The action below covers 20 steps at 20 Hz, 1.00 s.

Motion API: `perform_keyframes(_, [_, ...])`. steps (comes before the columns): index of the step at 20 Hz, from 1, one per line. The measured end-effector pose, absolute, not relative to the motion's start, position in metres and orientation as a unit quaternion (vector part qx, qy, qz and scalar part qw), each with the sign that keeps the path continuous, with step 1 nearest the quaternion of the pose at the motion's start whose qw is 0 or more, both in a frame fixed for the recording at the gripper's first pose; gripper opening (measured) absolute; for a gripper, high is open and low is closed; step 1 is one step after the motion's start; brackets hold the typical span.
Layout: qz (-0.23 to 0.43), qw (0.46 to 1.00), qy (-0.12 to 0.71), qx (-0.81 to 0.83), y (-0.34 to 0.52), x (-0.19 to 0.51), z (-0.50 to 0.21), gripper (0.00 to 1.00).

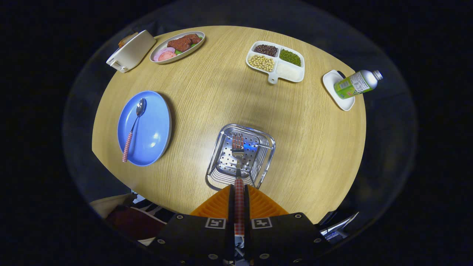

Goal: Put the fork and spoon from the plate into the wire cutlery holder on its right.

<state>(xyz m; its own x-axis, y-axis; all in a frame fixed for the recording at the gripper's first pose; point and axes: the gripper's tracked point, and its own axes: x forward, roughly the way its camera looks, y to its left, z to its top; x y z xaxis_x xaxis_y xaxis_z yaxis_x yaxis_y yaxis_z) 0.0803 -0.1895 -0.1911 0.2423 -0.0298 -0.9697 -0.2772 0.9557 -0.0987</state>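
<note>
My gripper (239,192) is shut on the fork's red-checked handle, both fingers pressing on it. The fork (238,155) points forward, its metal tines hanging over the open top of the wire cutlery holder (221,173), which stands just ahead of the fingers on the wooden table. Left of the holder lies the blue plate (153,129). On it rests the spoon (133,128), bowl toward the far side, its red-checked handle reaching over the plate's near rim.
At the table's far side stand a white toaster (130,51), an oval dish of food (177,46), and a divided white tray of beans (276,61). A bottle (356,84) lies on a small white dish (332,88) at the right. Table edge runs close below the holder.
</note>
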Motion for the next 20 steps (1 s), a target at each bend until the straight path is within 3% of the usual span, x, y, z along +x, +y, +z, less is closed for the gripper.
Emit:
perform_keyframes(3, [0.084, 0.787, 0.601, -0.11, -0.182, 0.084, -0.187, 0.14])
perform_keyframes(7, [0.076, 0.826, 0.553, -0.082, -0.174, 0.093, -0.166, 0.3])
perform_keyframes(11, [0.064, 0.876, 0.473, -0.072, -0.161, 0.097, -0.133, 0.6])
perform_keyframes(14, [0.053, 0.914, 0.398, -0.05, -0.135, 0.101, -0.112, 0.98])
perform_keyframes(20, [0.042, 0.957, 0.284, -0.036, -0.062, 0.099, -0.112, 0.99])
